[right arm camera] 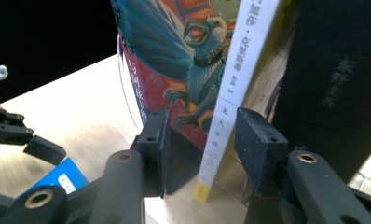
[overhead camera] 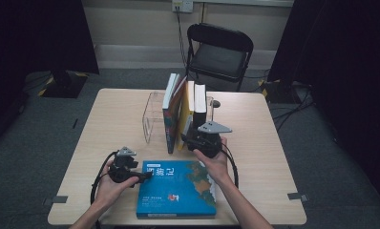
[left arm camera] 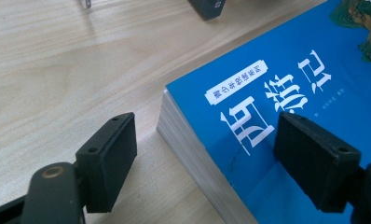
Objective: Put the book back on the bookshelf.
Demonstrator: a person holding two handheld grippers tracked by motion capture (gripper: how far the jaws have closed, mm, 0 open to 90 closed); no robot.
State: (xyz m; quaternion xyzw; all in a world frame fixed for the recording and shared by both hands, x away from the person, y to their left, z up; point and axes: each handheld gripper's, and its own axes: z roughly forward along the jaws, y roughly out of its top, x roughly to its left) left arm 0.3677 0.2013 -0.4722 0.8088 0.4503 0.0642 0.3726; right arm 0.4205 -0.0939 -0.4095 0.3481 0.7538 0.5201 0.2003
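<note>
Three books already stand in the clear holder (overhead camera: 152, 114). The blue book (overhead camera: 176, 188) lies flat on the table (overhead camera: 116, 109), waiting. The left gripper (left arm camera: 204, 161) is open around its corner. The right gripper (right arm camera: 200, 144) is open around the thin yellow book (right arm camera: 232, 93).

Studio-like recording lab: black curtains (overhead camera: 30, 33) both sides, lone table (overhead camera: 116, 109), folding chair (overhead camera: 219, 52), cables (overhead camera: 293, 102) on grey carpet (overhead camera: 30, 143).

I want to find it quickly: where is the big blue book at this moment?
In the high view the blue book lies flat at the table's near edge, between the person's two hands, with the left hand-held gripper at its left corner.
</note>
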